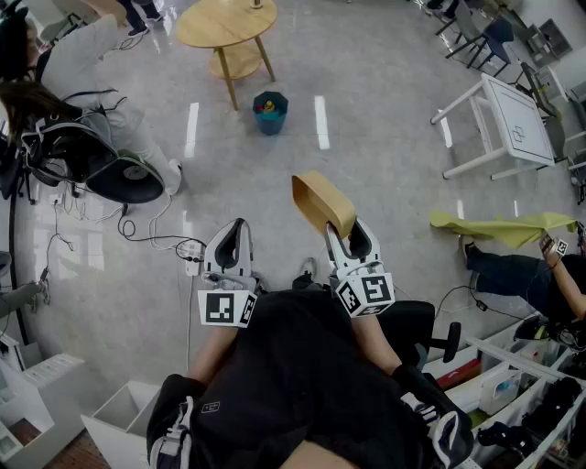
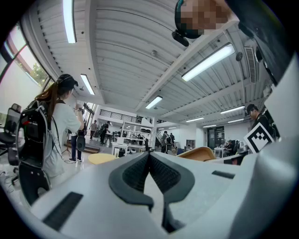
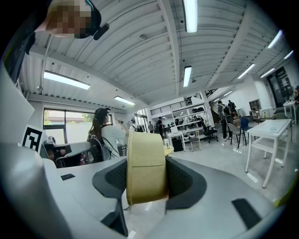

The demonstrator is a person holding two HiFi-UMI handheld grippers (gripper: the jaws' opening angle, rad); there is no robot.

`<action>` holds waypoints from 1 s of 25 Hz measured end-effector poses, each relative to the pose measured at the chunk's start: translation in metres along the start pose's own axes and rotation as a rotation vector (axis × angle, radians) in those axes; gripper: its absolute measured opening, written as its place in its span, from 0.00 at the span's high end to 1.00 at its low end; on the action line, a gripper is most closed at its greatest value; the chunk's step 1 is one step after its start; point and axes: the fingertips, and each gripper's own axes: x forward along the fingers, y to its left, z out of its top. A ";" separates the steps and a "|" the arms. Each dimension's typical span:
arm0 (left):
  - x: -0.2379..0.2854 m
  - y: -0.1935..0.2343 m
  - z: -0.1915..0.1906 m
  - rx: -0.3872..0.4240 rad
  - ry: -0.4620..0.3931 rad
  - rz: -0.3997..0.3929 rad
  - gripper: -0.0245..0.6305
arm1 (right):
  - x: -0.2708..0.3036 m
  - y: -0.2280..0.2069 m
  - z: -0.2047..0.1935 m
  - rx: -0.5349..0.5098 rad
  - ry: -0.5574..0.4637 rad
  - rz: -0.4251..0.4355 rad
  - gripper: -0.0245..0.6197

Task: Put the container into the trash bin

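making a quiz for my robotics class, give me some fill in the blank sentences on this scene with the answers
1. The right gripper is ____ on the tan container.
2. The left gripper has its jaws together and holds ____.
3. The blue trash bin stands on the floor near the ____ wooden table.

Missing words: shut; nothing; round
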 end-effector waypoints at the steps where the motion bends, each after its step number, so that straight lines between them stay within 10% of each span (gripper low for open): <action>1: 0.000 -0.001 -0.001 0.001 0.002 -0.001 0.95 | -0.001 -0.001 0.000 -0.001 -0.001 0.000 0.60; 25: 0.040 -0.059 -0.005 0.012 0.008 0.038 0.95 | -0.005 -0.074 0.004 0.050 0.017 0.032 0.60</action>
